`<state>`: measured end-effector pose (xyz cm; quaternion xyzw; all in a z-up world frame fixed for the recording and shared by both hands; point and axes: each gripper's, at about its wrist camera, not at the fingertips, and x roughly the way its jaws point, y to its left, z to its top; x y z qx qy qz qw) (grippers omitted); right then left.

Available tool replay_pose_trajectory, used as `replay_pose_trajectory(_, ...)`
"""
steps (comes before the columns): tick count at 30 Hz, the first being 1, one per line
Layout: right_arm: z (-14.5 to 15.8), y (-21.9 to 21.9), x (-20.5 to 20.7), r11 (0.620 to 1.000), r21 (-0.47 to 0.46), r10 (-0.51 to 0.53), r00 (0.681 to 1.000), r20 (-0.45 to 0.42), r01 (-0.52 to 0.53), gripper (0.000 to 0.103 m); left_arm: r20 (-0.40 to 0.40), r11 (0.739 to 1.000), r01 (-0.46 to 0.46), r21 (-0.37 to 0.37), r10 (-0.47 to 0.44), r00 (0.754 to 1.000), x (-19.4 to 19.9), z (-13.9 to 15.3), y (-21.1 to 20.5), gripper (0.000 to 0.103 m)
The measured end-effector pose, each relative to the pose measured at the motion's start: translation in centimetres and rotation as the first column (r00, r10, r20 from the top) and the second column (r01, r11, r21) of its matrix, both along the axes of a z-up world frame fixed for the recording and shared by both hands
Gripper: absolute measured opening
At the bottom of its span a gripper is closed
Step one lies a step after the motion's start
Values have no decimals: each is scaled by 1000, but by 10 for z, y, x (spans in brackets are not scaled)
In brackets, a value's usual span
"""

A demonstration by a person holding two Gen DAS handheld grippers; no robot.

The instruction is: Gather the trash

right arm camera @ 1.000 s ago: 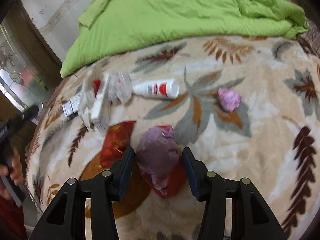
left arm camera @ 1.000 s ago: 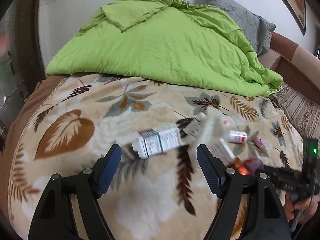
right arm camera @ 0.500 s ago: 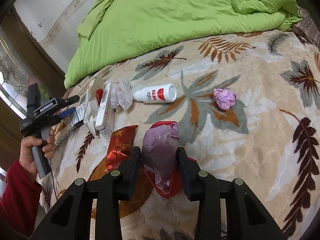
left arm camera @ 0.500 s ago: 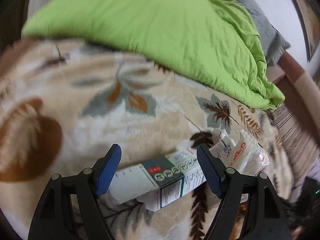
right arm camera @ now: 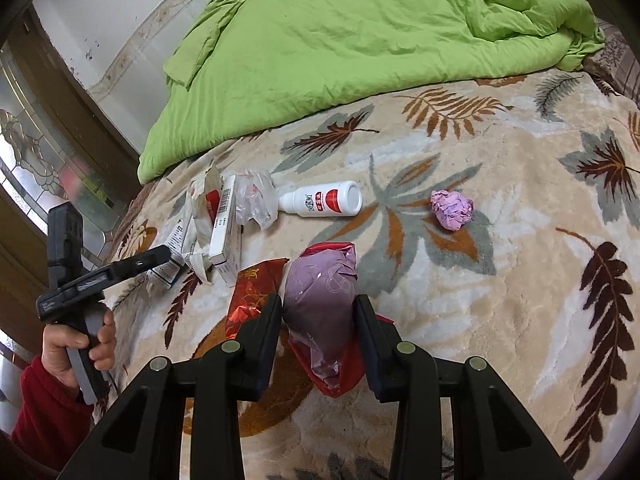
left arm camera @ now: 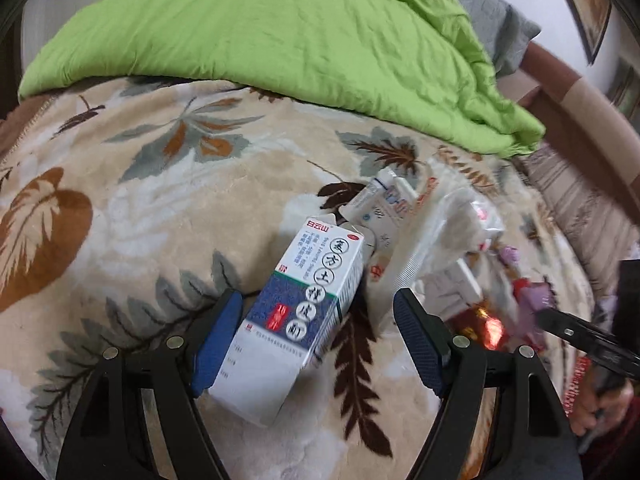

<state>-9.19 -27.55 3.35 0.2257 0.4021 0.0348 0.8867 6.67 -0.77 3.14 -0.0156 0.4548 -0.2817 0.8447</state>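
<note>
A white and blue medicine box (left arm camera: 304,304) lies on the leaf-patterned blanket (left arm camera: 140,208). My left gripper (left arm camera: 316,336) is open around it, and the box sits closer to the left blue pad (left arm camera: 218,332). My right gripper (right arm camera: 320,324) is shut on a purple plastic bag (right arm camera: 320,288) that lies on a red wrapper (right arm camera: 344,376). Other trash on the blanket is a red foil wrapper (right arm camera: 250,300), a white bottle with a red label (right arm camera: 324,200), a crumpled pink paper ball (right arm camera: 452,210), and a heap of small boxes and clear bags (right arm camera: 224,220).
A green duvet (right arm camera: 360,40) covers the far half of the bed. A hand in a red sleeve (right arm camera: 80,344) holds the left gripper at the bed's left edge. A window and wooden frame (right arm camera: 40,152) stand to the left, and a brown headboard (left arm camera: 580,120) to the right.
My left gripper has dropped and tilted down toward the medicine box, which now lies between its jaws. My right gripper's jaws have narrowed onto the purple bag.
</note>
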Motion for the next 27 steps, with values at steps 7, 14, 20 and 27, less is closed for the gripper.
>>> replay_pose_trajectory(7, 5, -1, -7, 1000, -14, -10, 1000, 18, 10, 40, -19, 998, -56, -16, 56, 998, -2, -4, -10, 36)
replay_pose_trajectory(14, 10, 2, -15, 1000, -9, -17, 999, 38, 18, 40, -7, 991, -94, 93, 95, 995, -16, -15, -21, 42)
replay_pose_trajectory(20, 18, 8, -27, 996, -81, -28, 997, 65, 33, 40, 99, 967, -168, 193, 151, 984, -29, -15, -35, 32)
replay_pose_trajectory(27, 30, 14, -43, 976, -207, -43, 992, 117, 67, 40, 204, 968, -228, 100, 205, 957, -89, 20, -23, 32)
